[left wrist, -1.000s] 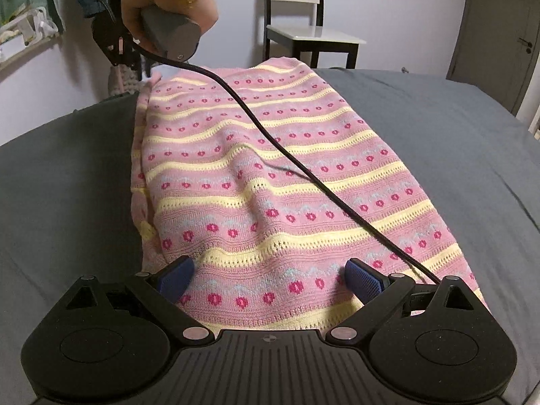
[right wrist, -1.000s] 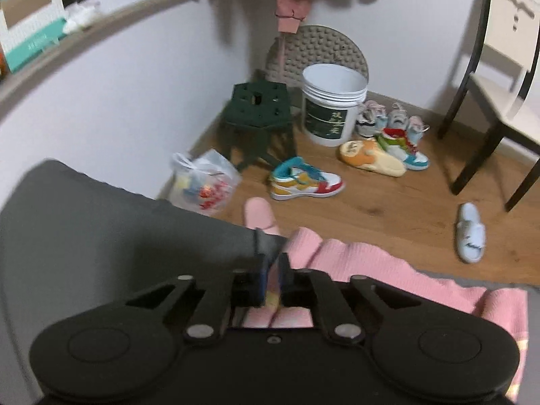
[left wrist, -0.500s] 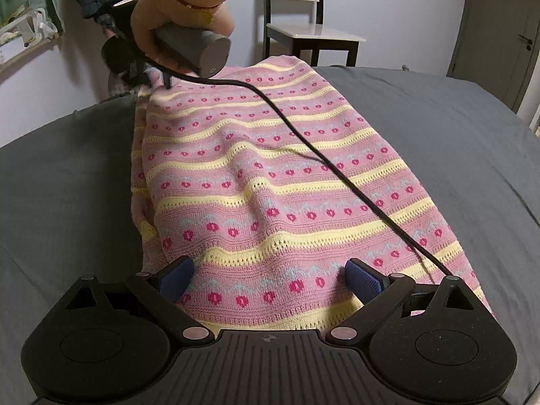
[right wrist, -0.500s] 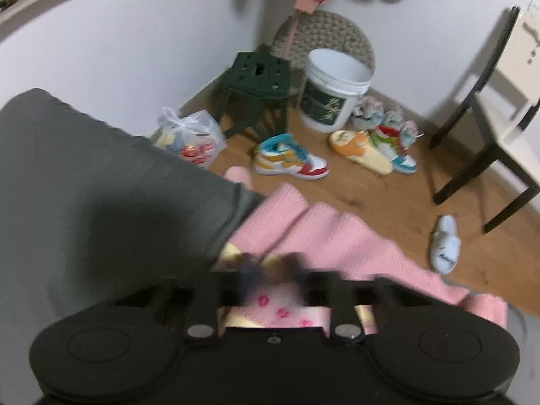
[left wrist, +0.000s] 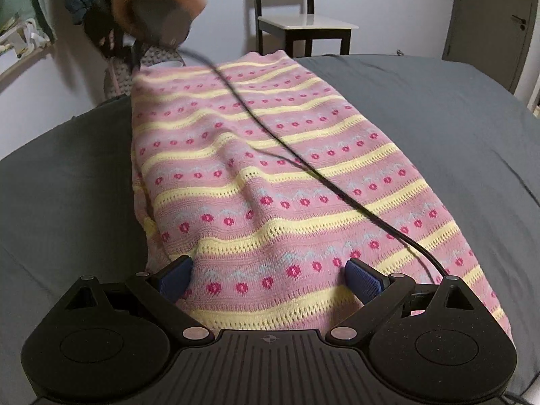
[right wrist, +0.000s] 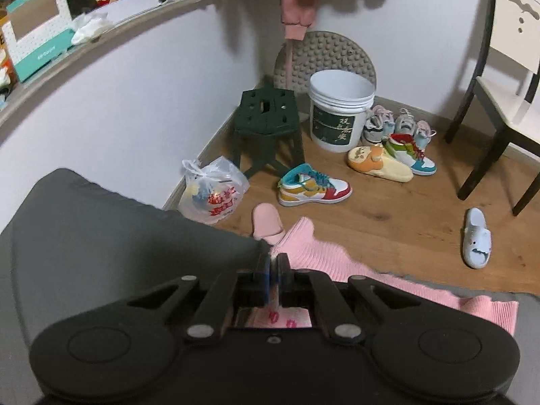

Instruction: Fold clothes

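Nearest the left wrist camera, the left gripper (left wrist: 268, 278) sits low over the near hem of a pink knitted sweater (left wrist: 280, 182), its jaws spread wide, and its blue pads (left wrist: 362, 281) rest on the knit at either side without pinching anything. That sweater, banded with yellow stripes and rows of red dots, lies stretched lengthwise along a bed (left wrist: 438, 128) covered by a dark grey sheet. A black cable (left wrist: 297, 162) runs diagonally across the knit from the gripper's right side up toward the far end. At that far end a hand (left wrist: 155, 3), blurred, grips the grey handle of the other tool above the sweater's far left corner. Beyond the bed stands a chair (left wrist: 303, 27) with a white seat against the wall, and a grey door (left wrist: 489, 23) is at the far right.

Seen from the right wrist camera, the right gripper (right wrist: 273, 270) has its jaws closed together on the sweater's edge, with a sliver of pink-and-red knit showing between the fingers near the body. Plain pink ribbed fabric spreads to the right of the fingertips over the bed's edge. Past it, on the wooden floor (right wrist: 388, 209), lie a pink slipper (right wrist: 266, 222), a plastic bag (right wrist: 211, 190), a multicoloured sneaker (right wrist: 312, 185) and a pale blue slipper (right wrist: 477, 239). Farther back are a dark green stool (right wrist: 268, 118), a white bucket (right wrist: 339, 111) and more shoes (right wrist: 398, 145).
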